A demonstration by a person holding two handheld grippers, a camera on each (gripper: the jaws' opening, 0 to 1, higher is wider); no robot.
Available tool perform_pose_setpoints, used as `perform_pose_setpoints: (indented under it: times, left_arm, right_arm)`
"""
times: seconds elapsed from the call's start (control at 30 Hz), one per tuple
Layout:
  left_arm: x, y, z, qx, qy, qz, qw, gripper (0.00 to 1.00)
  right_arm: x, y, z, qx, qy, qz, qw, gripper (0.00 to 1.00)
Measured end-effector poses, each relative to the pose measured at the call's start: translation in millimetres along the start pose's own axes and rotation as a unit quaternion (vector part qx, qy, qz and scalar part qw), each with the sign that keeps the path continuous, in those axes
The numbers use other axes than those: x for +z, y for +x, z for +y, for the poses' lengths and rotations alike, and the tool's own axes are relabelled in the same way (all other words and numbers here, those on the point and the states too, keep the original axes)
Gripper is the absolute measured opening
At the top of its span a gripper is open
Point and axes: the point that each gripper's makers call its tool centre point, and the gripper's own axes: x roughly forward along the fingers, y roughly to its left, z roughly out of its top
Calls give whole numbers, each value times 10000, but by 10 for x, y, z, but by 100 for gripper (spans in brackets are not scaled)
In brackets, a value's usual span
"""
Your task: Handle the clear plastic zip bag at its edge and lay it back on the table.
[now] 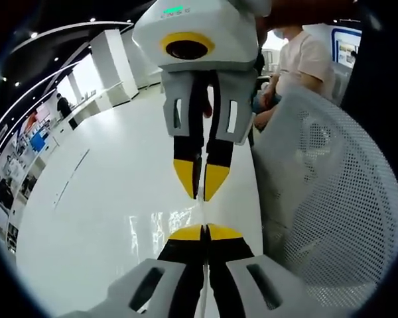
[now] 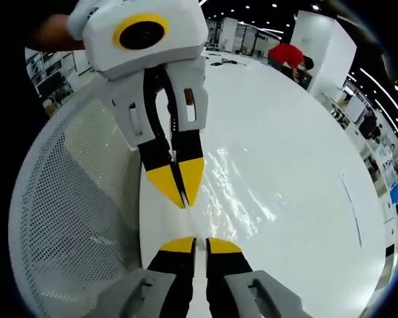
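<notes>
Between the two claws, held up over the glossy white worktop (image 1: 106, 218), hangs the clear plastic zip bag (image 2: 235, 192), seen mostly as a patch of glinting, wrinkled film and, edge-on, as a thin pale line running from one pair of yellow tips to the other. The left claw (image 1: 204, 231) has its yellow-tipped black jaws pressed nearly together with the bag's edge pinched in the slit between them; the right claw (image 2: 193, 244) is likewise all but closed on the opposite edge. Each claw also appears in the other's view, coming down from the top: the right claw at (image 1: 201, 180) and the left claw at (image 2: 179, 182), tips pointing toward one another with the film stretched between. A white perforated mesh chair back (image 1: 331, 199) stands just beside the worktop's edge, and a person in a pale shirt (image 1: 302, 56) sits beyond it. Judging from the crinkled highlights, the bag is very light, limp and slippery, with no stiffness of its own; it will sag and fold wherever it is not held taut. The firmest place to hold looks like the thicker zip strip or a seam, though which edge each claw grips cannot be told from here.
</notes>
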Motion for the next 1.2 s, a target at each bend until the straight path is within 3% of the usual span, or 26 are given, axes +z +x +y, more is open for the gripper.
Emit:
perform_pose_setpoints:
  times: [0.37,1.03,1.2]
  left_arm:
    - [-20,102,34,53,-98,93,9999,2]
    - [-62,151,42,14,-232,241,9994,0]
    - [-101,149,30,-27,-269,310,9992,0]
  right_arm:
    - [-71,100,16,134,185,192,9996,0]
    - [-95,71,-27,173,356,112,9992,0]
    - [-149,77,-21,155,0,285,9995,0]
